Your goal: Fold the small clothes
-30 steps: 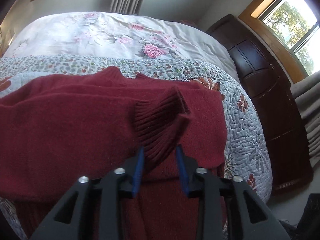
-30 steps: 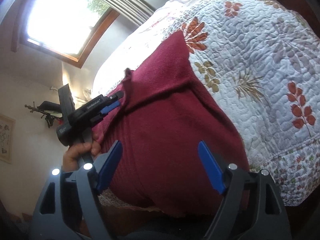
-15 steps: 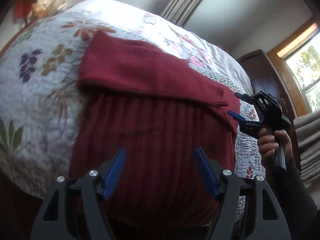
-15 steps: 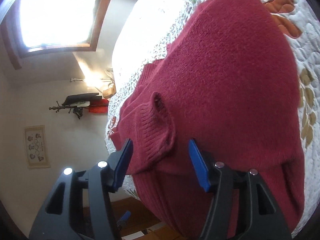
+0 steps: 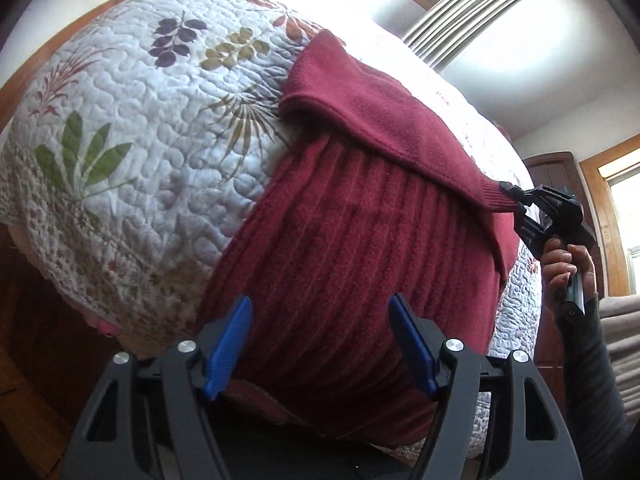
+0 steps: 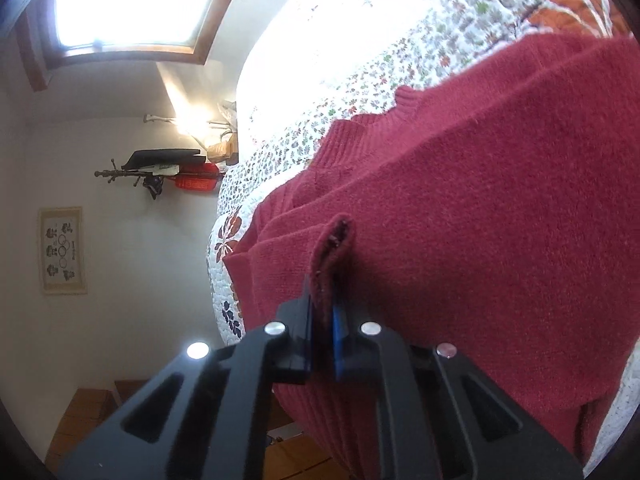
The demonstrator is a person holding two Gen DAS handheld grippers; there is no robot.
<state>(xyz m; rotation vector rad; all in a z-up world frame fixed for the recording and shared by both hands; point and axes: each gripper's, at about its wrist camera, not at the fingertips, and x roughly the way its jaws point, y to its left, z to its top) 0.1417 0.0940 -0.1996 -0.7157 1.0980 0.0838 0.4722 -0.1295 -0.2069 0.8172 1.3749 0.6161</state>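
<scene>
A dark red knit sweater point(image 5: 360, 240) lies on the quilted bed, its ribbed lower part hanging over the near edge. One sleeve point(image 5: 380, 120) is laid across the body. My left gripper point(image 5: 320, 340) stands wide open just above the ribbed hem, nothing between its blue pads. In the left wrist view my right gripper point(image 5: 514, 204), held by a hand point(image 5: 568, 264), pinches the sleeve's end at the right. Seen from the right wrist, that gripper point(image 6: 322, 320) is shut on the sleeve cuff point(image 6: 334, 248), with the sweater point(image 6: 500, 200) spreading behind it.
The floral quilt point(image 5: 140, 140) covers the bed and drops off at the near edge. A dark wooden dresser point(image 5: 560, 176) stands right of the bed. A wall rack with a red basket point(image 6: 196, 180) and a framed picture point(image 6: 62, 250) hang beyond; wooden floor point(image 6: 92, 420) lies below.
My left gripper left the cuff and swung round to the hem at the bed's edge, open wide. My right gripper came to the cuff and closed on it.
</scene>
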